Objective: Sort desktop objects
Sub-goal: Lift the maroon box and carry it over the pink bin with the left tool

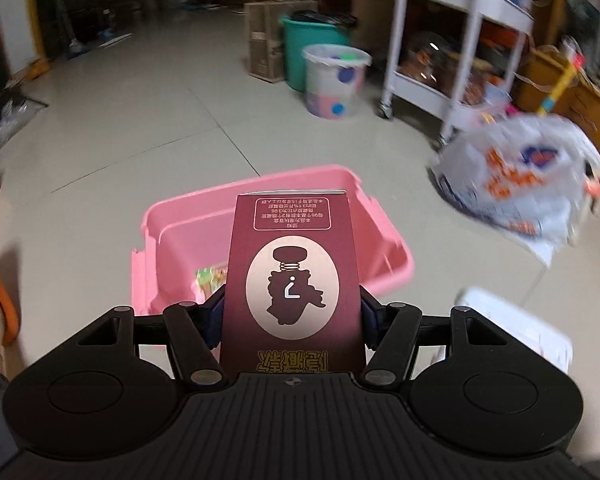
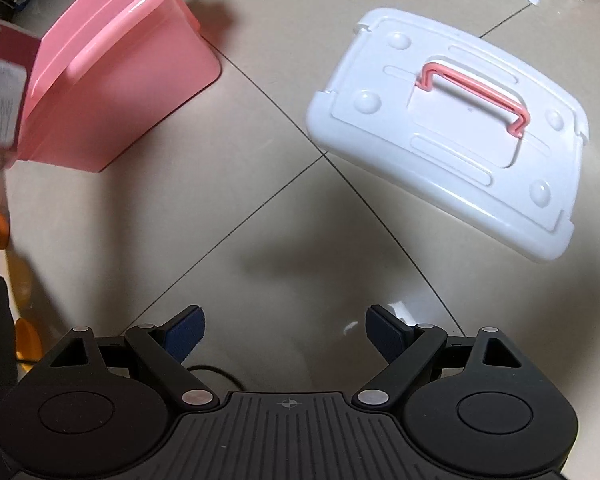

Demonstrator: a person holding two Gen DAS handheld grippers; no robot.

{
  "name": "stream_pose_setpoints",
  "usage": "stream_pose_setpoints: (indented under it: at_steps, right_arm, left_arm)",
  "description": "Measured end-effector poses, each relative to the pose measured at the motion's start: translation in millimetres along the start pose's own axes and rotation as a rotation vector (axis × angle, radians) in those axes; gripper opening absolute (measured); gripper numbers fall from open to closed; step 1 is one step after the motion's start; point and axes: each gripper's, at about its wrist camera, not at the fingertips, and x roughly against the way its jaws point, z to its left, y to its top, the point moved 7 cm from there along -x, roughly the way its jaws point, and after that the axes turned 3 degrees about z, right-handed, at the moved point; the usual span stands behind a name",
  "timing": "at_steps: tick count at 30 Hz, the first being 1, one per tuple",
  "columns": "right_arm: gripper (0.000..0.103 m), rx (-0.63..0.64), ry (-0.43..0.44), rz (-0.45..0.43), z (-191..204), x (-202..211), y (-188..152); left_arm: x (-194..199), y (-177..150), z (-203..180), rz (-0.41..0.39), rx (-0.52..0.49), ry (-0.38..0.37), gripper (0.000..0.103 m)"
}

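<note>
While clamped on the box (image 1: 294, 280), left tongs (image 1: 292, 312) above and just before the bin (image 1: 384, 248); right tongs (image 2: 284, 334) agape, empty, lid (image 2: 444, 140) ahead. Step: dropping. Next: advance, release over bin.

Both views overlapping on pink bin (image 1: 384, 248)
</note>
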Motion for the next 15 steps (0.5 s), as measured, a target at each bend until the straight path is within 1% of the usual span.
stream_pose_setpoints:
  at_steps: [7,10,13,15]
  right_arm:
    - [0.086,-0.037,0.01,-0.002,-6.9,-5.5,1.7]
    - [0.085,-0.051,0.013,-0.028,-8.4,-3.1,7.1]
    - [0.085,-0.068,0.019,-0.046,-9.9,-2.2,14.8]
    - [0.085,-0.07,0.022,-0.047,-9.9,-4.6,18.5]
  left_arm:
    - [-45.9,26.7,1.4,0.019,0.079,0.019,0.063]
    - [-63.6,36.9,3.5,0.016,0.114,0.013,0.063]
    - [-79.4,45.0,3.8,0.021,0.119,0.013,0.063]
    - [-87.6,49.1,6.6,0.018,0.147,-0.006,0.063]
